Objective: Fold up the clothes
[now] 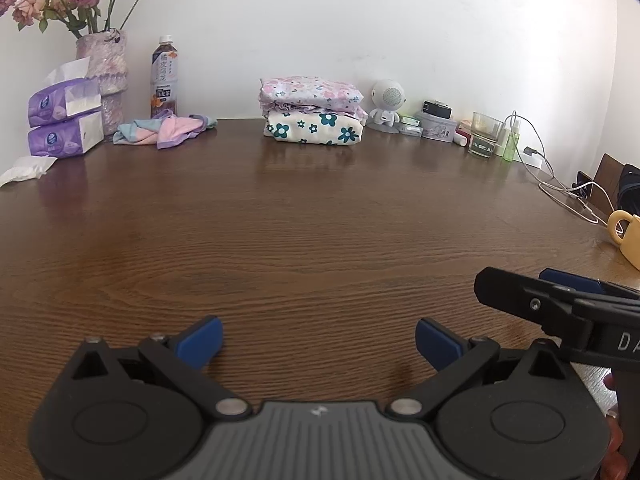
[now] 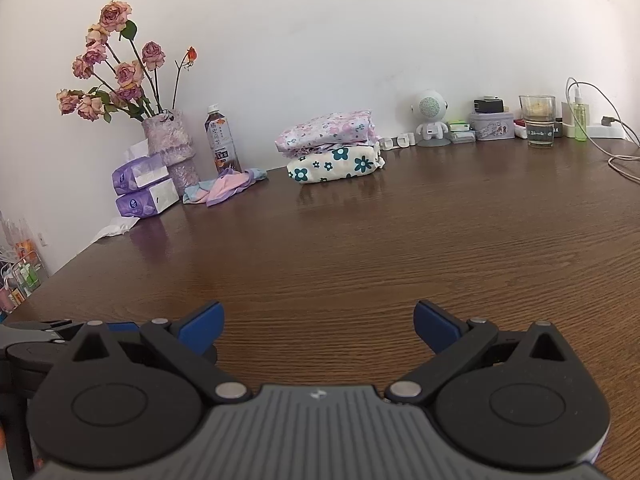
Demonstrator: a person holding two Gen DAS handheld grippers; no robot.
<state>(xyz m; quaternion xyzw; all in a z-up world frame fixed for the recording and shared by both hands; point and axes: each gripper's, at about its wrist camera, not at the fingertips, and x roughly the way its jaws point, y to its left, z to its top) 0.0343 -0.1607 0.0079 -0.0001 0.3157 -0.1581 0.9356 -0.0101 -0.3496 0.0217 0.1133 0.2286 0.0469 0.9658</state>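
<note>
Two folded garments [image 1: 314, 114] stacked by far wall; we see crumpled pastel cloth [image 1: 166, 131] left of them, beside bottle [image 1: 163, 78]. Left gripper [image 1: 318, 344] spread, empty, low over table [image 1: 304, 240].

Right wrist view: right gripper [image 2: 318, 326] spread, empty, well apart from crumpled pastel cloth [image 2: 224, 186]. Risk we judge: reaching cloth could topple bottle [image 2: 220, 140] or vase [image 2: 170, 146] close beside it.

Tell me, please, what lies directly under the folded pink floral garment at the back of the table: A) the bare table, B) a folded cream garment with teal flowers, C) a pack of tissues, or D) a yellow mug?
B: in both wrist views the pink floral garment rests on top of the cream garment with teal flowers, making a two-piece stack on the table near the wall.
</note>
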